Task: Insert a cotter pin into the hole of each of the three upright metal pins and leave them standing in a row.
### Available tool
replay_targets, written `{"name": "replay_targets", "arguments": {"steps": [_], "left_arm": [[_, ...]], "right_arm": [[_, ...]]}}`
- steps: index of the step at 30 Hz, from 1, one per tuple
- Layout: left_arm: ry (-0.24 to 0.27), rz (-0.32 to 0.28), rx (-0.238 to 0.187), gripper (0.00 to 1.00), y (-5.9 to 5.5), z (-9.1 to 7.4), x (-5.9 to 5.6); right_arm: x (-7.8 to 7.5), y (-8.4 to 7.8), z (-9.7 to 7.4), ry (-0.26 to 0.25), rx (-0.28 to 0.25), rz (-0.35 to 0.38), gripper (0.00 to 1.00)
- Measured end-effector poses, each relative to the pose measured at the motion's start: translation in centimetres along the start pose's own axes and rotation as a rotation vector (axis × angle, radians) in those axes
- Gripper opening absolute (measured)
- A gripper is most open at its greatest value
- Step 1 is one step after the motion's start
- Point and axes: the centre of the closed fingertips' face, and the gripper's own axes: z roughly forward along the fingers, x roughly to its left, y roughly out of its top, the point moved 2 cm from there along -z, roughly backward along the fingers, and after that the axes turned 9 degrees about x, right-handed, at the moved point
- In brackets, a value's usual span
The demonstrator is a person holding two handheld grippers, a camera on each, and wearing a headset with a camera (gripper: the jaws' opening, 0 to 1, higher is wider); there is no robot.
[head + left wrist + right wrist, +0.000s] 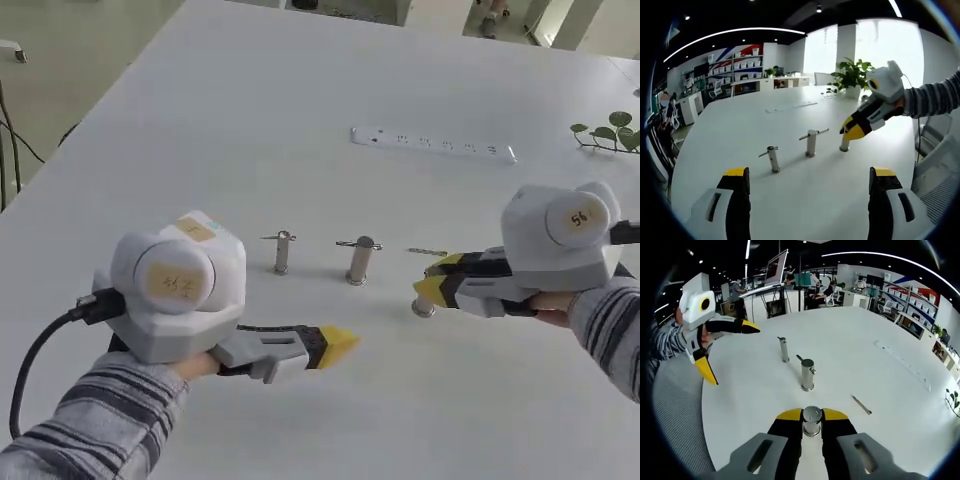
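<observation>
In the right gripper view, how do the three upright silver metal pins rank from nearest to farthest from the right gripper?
1. Bare silver metal pin: between the jaws of the right gripper, bottom centre.
2. Thick silver metal pin holding a cotter pin: just beyond, mid-row.
3. Thin silver metal pin: farthest, up and left.

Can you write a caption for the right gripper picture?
Right gripper holds the nearest metal pin; a loose cotter pin lies nearby.

A white power strip (433, 144) lies flat on the white table (300, 60). A leafy green plant (607, 133) stands near the strip's right end. Dark cables (8, 140) hang well left of the strip, off the table.
</observation>
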Motion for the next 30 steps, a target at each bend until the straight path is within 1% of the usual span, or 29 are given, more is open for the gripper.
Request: {"name": "replay_targets", "arguments": {"steps": [5, 8, 12, 16, 22, 30], "left_arm": [[0.000, 0.000, 0.002, 0.99, 0.0, 0.0, 0.0], [0.000, 0.000, 0.001, 0.99, 0.0, 0.0, 0.0], [0.000, -0.001, -0.001, 0.99, 0.0, 0.0, 0.0], [0.000, -0.003, -0.002, 0.99, 0.0, -0.1, 0.0], [-0.002, -0.004, 0.001, 0.99, 0.0, -0.1, 0.0], [-0.002, -0.007, 0.005, 0.99, -0.1, 0.0, 0.0]], "right_arm": [[0.6, 0.4, 0.1, 0.003, -0.012, 0.016, 0.08], [0.9, 0.6, 0.2, -0.006, -0.019, 0.021, 0.08], [1.4, 0.7, 0.4, 0.000, -0.028, 0.048, 0.08], [1.8, 0.7, 0.7, -0.007, -0.029, 0.045, 0.08], [2.4, 0.7, 1.0, 0.001, -0.031, 0.050, 0.08], [2.4, 0.4, 1.6, 0.002, -0.032, 0.058, 0.08]]}}
